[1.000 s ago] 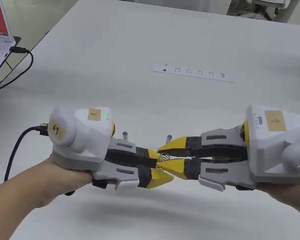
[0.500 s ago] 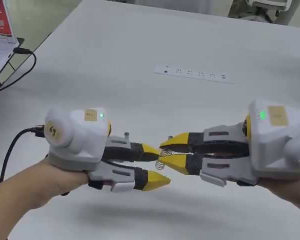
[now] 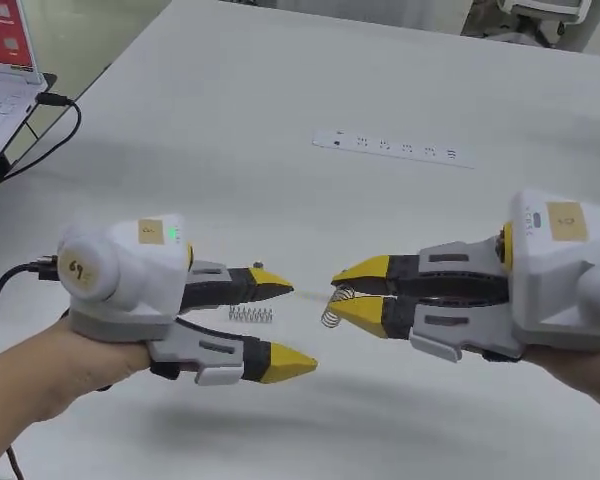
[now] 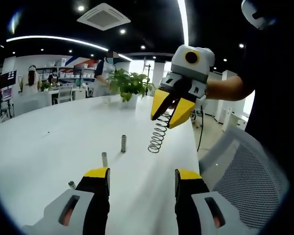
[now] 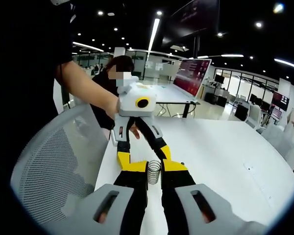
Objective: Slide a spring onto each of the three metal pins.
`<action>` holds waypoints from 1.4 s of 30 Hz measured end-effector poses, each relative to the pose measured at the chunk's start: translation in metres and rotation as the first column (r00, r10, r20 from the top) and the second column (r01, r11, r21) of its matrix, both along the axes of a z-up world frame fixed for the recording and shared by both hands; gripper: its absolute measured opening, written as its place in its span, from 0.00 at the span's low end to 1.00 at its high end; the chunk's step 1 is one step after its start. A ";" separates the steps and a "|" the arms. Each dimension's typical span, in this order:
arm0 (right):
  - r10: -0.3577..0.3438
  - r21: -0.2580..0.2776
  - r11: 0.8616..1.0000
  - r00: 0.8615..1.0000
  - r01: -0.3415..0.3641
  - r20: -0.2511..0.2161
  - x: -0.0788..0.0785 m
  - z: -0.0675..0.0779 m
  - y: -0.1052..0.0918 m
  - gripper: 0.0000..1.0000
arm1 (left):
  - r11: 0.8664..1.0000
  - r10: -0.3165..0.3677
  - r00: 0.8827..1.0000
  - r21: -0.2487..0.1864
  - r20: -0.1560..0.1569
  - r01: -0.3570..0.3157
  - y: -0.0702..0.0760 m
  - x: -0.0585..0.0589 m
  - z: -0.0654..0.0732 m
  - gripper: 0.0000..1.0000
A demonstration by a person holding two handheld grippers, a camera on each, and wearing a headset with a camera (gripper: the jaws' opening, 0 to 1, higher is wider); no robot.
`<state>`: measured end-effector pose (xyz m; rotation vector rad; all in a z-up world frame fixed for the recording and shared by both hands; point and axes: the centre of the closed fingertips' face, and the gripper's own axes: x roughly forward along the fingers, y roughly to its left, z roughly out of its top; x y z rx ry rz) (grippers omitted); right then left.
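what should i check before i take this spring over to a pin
1. Grip on the held spring: ok, the right gripper is shut on one end and the rest hangs free.
2. Left gripper clear of it: ok, jaws open, apart from the spring.
3. A bare pin to aim at: ok, the near pin looks bare.
4. State of the far pin: cannot tell, it looks ribbed and may already carry a spring.
5. Spare spring at hand: ok, lying on the table.
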<state>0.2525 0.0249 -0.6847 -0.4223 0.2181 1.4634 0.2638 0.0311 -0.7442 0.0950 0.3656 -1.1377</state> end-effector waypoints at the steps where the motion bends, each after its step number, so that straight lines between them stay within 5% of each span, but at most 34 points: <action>1: -0.002 -0.001 1.000 1.000 0.002 0.000 0.001 0.000 -0.001 0.07 | 1.000 0.002 1.000 0.003 0.000 -0.002 0.001 0.000 -0.001 0.49; 29: -0.105 -0.021 0.994 0.994 0.105 -0.005 0.025 -0.011 -0.017 0.07 | 0.976 0.215 0.977 0.015 -0.001 -0.215 0.060 0.013 -0.010 0.98; 42: -0.190 -0.052 0.980 0.982 0.190 0.009 0.051 -0.015 -0.029 0.07 | 0.970 0.241 0.971 0.025 0.001 -0.241 0.069 0.014 -0.013 0.98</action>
